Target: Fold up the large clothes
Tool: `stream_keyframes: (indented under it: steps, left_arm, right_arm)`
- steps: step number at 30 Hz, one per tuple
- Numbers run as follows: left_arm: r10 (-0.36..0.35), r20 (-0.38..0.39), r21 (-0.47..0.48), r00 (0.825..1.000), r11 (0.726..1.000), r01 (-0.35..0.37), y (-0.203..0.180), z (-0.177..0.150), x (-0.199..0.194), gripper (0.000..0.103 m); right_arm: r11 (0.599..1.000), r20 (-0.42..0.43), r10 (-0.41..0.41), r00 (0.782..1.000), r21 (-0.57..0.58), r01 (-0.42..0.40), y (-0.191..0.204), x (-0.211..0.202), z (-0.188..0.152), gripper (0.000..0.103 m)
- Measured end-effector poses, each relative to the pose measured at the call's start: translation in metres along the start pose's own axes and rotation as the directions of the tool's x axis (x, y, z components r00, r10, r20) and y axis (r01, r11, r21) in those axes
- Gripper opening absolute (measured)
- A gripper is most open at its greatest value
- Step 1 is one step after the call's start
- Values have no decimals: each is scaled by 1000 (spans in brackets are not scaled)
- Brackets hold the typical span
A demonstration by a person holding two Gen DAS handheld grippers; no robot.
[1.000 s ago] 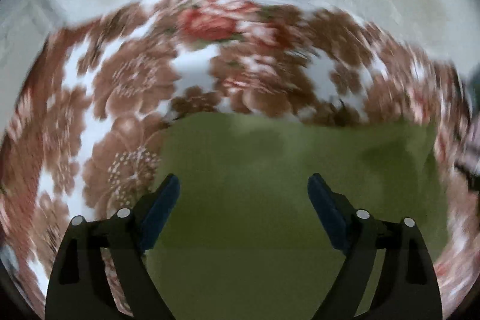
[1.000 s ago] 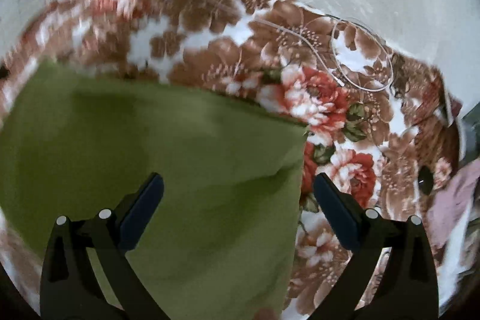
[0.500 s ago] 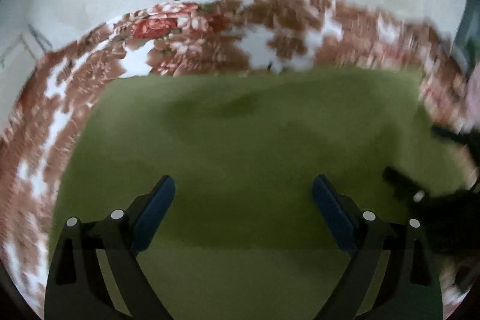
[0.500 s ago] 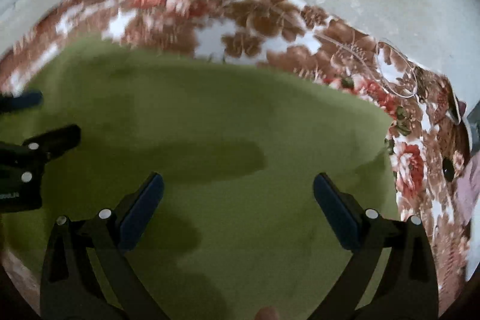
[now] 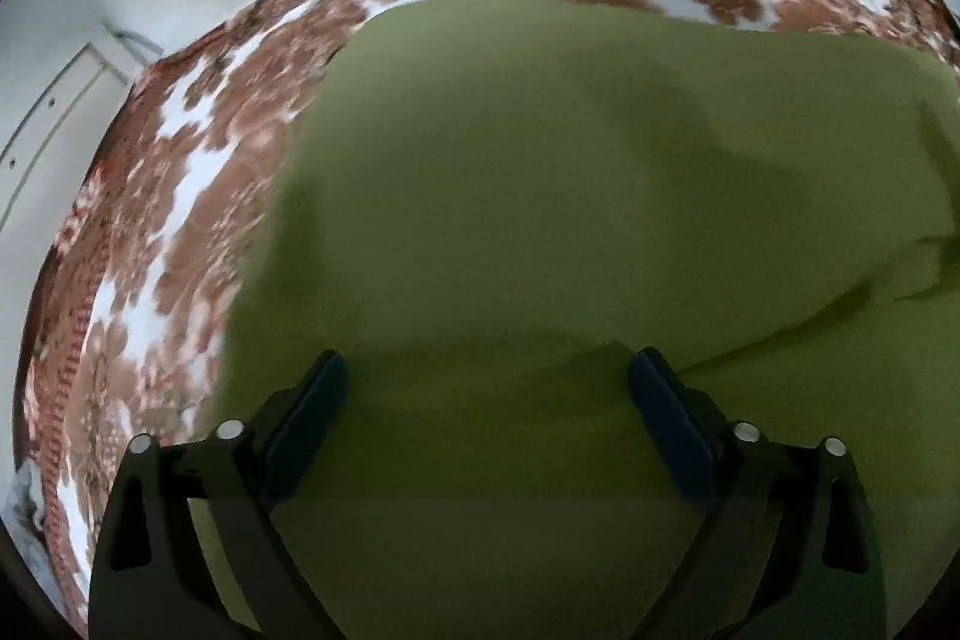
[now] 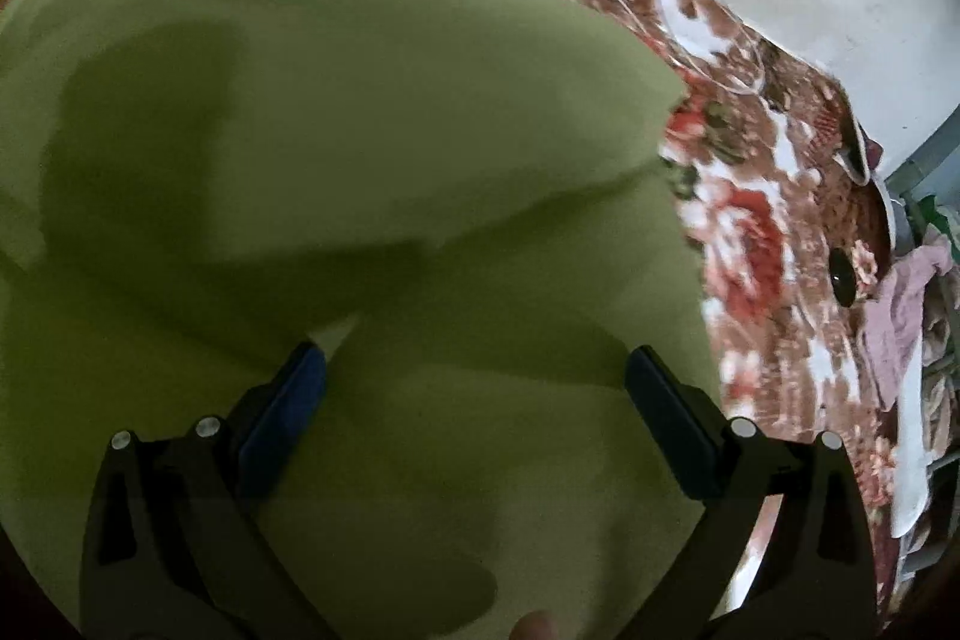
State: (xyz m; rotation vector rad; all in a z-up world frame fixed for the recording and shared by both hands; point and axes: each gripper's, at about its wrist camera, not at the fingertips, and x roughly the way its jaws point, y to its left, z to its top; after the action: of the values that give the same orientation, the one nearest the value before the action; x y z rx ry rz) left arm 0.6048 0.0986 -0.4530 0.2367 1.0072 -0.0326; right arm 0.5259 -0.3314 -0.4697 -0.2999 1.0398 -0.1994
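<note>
The olive-green garment [image 5: 570, 220] lies spread over a flower-print cover [image 5: 180, 220] on what looks like a bed, though the surface under the print is hidden. In the left wrist view it fills everything from the centre out to 3 o'clock, its left edge running from 11 o'clock down to 8 o'clock against the print. In the right wrist view the garment [image 6: 360, 130] fills the centre and the 9 o'clock side, with a corner near 2 o'clock and an upper layer already lying over a lower one, its edge slanting from 3 o'clock toward the middle.

The step in hand appears to be reaching for the near edge before the next fold. To do it well, each set of tongs should come down on a single clear edge or corner, pinch all layers together, and both hands should lift evenly so the cloth does not skew; the crease at 4 o'clock in the left view wants smoothing first.

The left tongs [image 5: 486, 400] are opening, nearly as wide as they go, with green cloth below the gap but nothing pinched. The right tongs [image 6: 474, 388] stand wide apart too; the left fingertip [image 6: 300, 370] sits at a fold line, whether touching it I cannot tell, and nothing is gripped. A pinkish heap of clothes [image 6: 900, 304] lies at 3 o'clock.
</note>
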Motion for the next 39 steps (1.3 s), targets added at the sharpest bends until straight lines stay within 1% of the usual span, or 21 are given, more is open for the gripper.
stream_keyframes:
  steps: [3, 6, 7, 9, 10, 12, 14, 17, 18, 21, 23, 24, 25, 27, 29, 31, 32, 33, 37, 38, 39]
  left_arm:
    - [24, -21, -38, 999, 999, -25, 24, -2, 4, 99]
    - [102, -25, -39, 994, 994, -103, 44, -6, 7, 99]
    - [118, -40, -54, 992, 991, -120, 56, -8, 10, 99]
    - [127, -65, -88, 990, 987, -132, 72, -10, 12, 99]
    - [149, -69, -84, 986, 984, -155, 75, -10, 10, 99]
    - [170, -75, -86, 983, 980, -176, 81, -10, 2, 98]
    - [146, -70, -142, 987, 978, -155, 90, -11, -20, 96]
    - [47, -5, -254, 999, 966, -47, 97, -22, -62, 97]
    - [-12, 23, -311, 1000, 950, 19, 99, -31, -80, 97]
    - [-122, 58, -426, 991, 895, 135, 98, -57, -105, 97]
    - [-182, 51, -500, 982, 846, 183, 96, -84, -115, 97]
    - [-200, 50, -522, 978, 830, 196, 92, -94, -117, 97]
    - [-225, 49, -552, 973, 806, 214, 90, -111, -121, 97]
    - [-261, 53, -586, 964, 773, 242, 84, -135, -124, 97]
    - [-297, 61, -603, 953, 750, 272, 79, -155, -123, 97]
    - [-341, 86, -622, 936, 715, 318, 76, -170, -119, 97]
    - [-369, 102, -633, 924, 692, 347, 74, -177, -114, 97]
    - [-387, 112, -642, 915, 674, 364, 71, -182, -108, 97]
    - [-409, 156, -660, 899, 634, 403, 68, -188, -91, 97]
    - [-419, 168, -672, 893, 614, 414, 70, -189, -84, 97]
    - [-423, 173, -682, 890, 601, 418, 72, -189, -80, 97]
  right_arm:
    - [999, 5, -35, 999, -29, 36, -23, 10, -7, 98]
    - [996, 6, -66, 998, -58, 66, -45, 16, -12, 98]
    - [994, 7, -83, 997, -72, 83, -52, 17, -13, 98]
    - [982, 21, -148, 989, -111, 149, -58, 15, -13, 98]
    - [977, 27, -166, 986, -128, 168, -61, 12, -13, 98]
    - [975, 0, -191, 982, -116, 190, -71, 7, -14, 98]
    - [987, -11, -144, 990, -68, 143, -77, -7, -14, 98]
    - [999, 40, -22, 999, 29, 21, -71, -48, -14, 98]
    - [999, 54, 7, 999, 43, -9, -63, -61, -14, 98]
    - [993, 87, 88, 992, 70, -94, -38, -88, -12, 98]
    - [986, 101, 133, 986, 87, -142, -19, -102, -9, 98]
    - [984, 107, 145, 984, 89, -155, -10, -108, -8, 98]
    - [982, 116, 155, 981, 92, -166, -1, -115, -6, 98]
    - [975, 126, 180, 976, 109, -194, 15, -126, -4, 98]
    - [965, 119, 216, 969, 125, -230, 32, -132, -2, 98]
    - [960, 114, 235, 965, 126, -249, 46, -138, -2, 98]
    - [957, 111, 247, 963, 126, -260, 54, -141, -2, 98]
    - [956, 110, 252, 961, 125, -265, 59, -145, -2, 98]
    - [956, 112, 264, 958, 100, -275, 82, -157, -5, 98]
    - [957, 110, 265, 958, 91, -275, 88, -159, -7, 98]
    - [959, 106, 263, 959, 80, -272, 93, -160, -8, 98]
